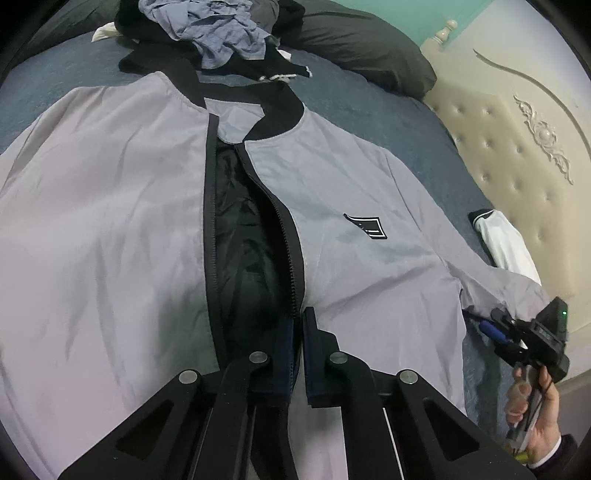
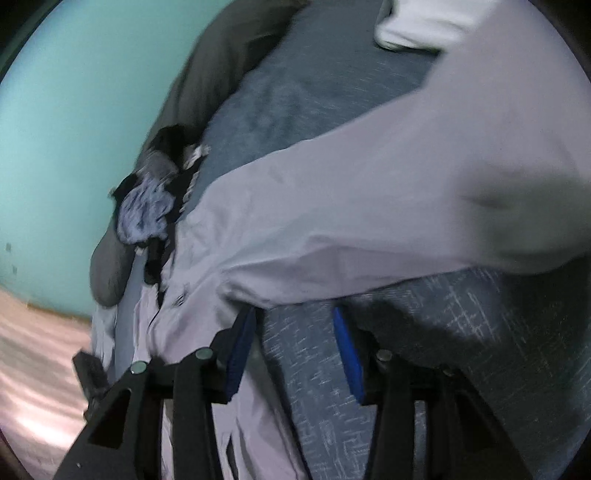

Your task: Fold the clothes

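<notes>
Jacket, grey with black trim, lies front-up on the blue bedspread in the left wrist view, its long axis running 6 to 12 o'clock with the collar at 12. The zip is parted, showing dark lining. Left tongs sit at 6 o'clock over the lower zip, jaws narrow with only a slim gap; whether they pinch cloth I cannot tell. At 4 o'clock the right tongs meet the sleeve edge. A clothes pile lies at 12, a pillow at 1, a headboard at 3.

Right wrist view, blurred: the sleeve stretches from 7 toward 2 o'clock above the right tongs. Those jaws stand wide, the left pad touching the sleeve's underside, the right pad over bare bedspread. The pile sits at 9.
</notes>
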